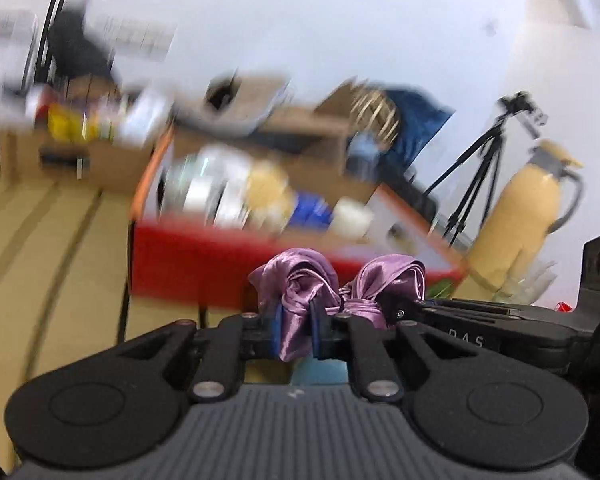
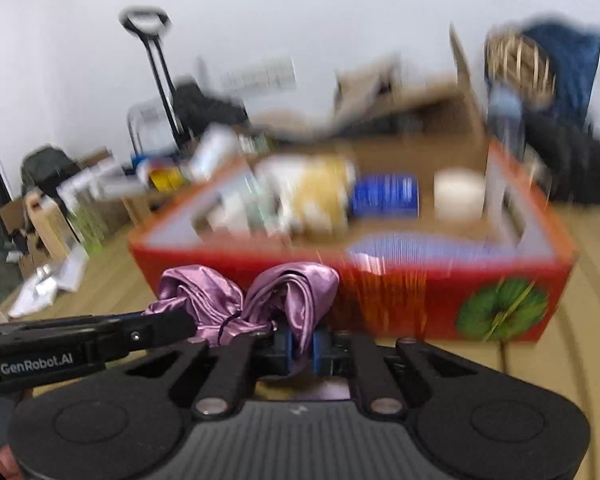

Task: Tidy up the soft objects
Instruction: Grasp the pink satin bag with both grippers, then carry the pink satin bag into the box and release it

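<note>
A purple satin cloth (image 1: pixel 300 292) is bunched and held between both grippers. My left gripper (image 1: pixel 296 328) is shut on one end of it. My right gripper (image 2: pixel 302 344) is shut on the other end of the purple cloth (image 2: pixel 288 300). The right gripper's body shows at the right of the left wrist view (image 1: pixel 480 324); the left gripper's body shows at the left of the right wrist view (image 2: pixel 80 344). A red open box (image 2: pixel 380 292) with several soft and packaged items inside stands just beyond the cloth, also in the left wrist view (image 1: pixel 204 260). Both views are motion-blurred.
The red box sits on a wooden surface (image 2: pixel 580 320). Cardboard boxes (image 2: pixel 420 108) and a blue bag (image 2: pixel 568 64) stand behind it. A yellow thermos jug (image 1: pixel 528 208) and a black tripod (image 1: pixel 484 160) stand to the right. Clutter lies at the far left (image 2: pixel 60 208).
</note>
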### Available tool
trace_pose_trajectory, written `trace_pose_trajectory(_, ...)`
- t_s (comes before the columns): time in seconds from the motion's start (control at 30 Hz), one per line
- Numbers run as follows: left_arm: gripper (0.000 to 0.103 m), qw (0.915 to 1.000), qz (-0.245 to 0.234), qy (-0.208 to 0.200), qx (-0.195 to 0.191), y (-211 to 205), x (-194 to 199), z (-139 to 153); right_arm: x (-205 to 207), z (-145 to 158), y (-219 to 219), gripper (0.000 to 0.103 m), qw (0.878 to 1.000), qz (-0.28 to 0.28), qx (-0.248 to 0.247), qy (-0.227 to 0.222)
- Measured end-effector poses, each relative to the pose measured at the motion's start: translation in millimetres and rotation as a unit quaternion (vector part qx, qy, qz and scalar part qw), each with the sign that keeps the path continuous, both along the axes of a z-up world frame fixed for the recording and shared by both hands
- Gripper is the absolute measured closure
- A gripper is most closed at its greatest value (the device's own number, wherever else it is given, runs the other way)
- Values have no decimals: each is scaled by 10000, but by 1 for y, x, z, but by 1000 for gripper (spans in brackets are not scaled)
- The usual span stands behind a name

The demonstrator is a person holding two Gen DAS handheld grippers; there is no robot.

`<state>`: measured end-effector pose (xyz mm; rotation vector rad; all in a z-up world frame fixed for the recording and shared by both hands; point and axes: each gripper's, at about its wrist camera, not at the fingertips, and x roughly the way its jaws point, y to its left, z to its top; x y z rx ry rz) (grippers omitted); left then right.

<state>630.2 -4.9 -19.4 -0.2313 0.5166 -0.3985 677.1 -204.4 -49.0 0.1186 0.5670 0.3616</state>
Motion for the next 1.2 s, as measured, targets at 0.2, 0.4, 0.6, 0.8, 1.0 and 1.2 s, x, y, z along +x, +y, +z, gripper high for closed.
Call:
trace_pose_trajectory(0.2,89,9962,-120,-863,56,-12,-85,68,-94,55,-15,94,9923,32,267,-1212)
trace_pose_trajectory(0.4,89,9978,-363,-555,-14,-31,-153,49,-166,38,-44,94,9959,60,598,-683)
trace_pose_trajectory(0.6,89,9988,-414,-248,-37,-46,-177,33,-203,19,-69,94,9969,0,662,-426)
trace_pose_trajectory(0.8,89,9977,-567,-372,31,-56,-187,37,-223,19,-78,94,9966,-153,687,-433)
trace_pose_trajectory(1.0,89,9978,-584,-298,-40,-59,-170,29,-211,17,-83,94,9953,-257,794,-481)
trace_pose_trajectory(1.2,89,9960,-824,-338,-19,-62,-119,42,-174,24,-85,94,9944,-413,833,-507)
